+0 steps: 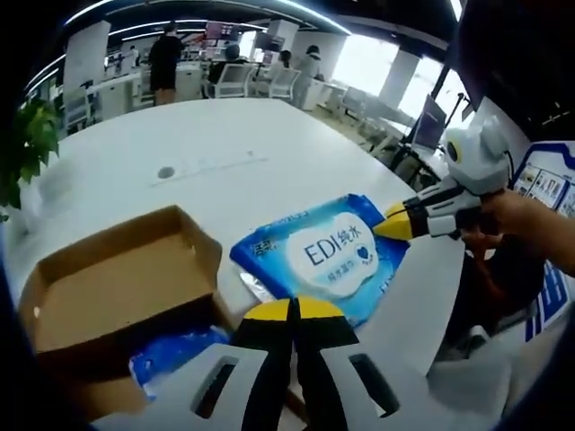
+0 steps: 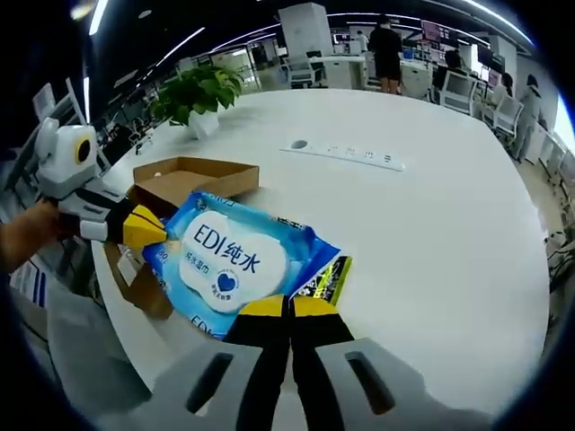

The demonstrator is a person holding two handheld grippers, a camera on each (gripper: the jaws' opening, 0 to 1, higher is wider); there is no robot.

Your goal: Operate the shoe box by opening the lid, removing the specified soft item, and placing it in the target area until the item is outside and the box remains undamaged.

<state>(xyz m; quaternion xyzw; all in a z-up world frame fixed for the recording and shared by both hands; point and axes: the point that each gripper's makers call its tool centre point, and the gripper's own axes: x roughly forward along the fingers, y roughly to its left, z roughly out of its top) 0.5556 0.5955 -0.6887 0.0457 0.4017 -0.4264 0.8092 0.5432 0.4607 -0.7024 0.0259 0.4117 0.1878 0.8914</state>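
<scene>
A blue and white pack of wet wipes (image 1: 319, 256) (image 2: 225, 260) hangs just above the white table, stretched between my two grippers. My left gripper (image 1: 296, 310) is shut on its near edge. In the right gripper view, the left gripper (image 2: 148, 229) comes in from the left and pinches the pack's left end. My right gripper (image 2: 287, 308) is shut on the opposite edge; in the left gripper view it (image 1: 395, 223) reaches in from the right, held by a hand. The open brown shoe box (image 1: 117, 278) (image 2: 193, 177) sits beside the pack with its lid off.
Another blue packet (image 1: 175, 355) lies low in the box. A black and green wrapper (image 2: 328, 278) peeks from under the pack. A potted plant (image 2: 198, 94) and a power strip (image 2: 346, 154) stand farther along the table (image 2: 431, 233). Chairs and people are far behind.
</scene>
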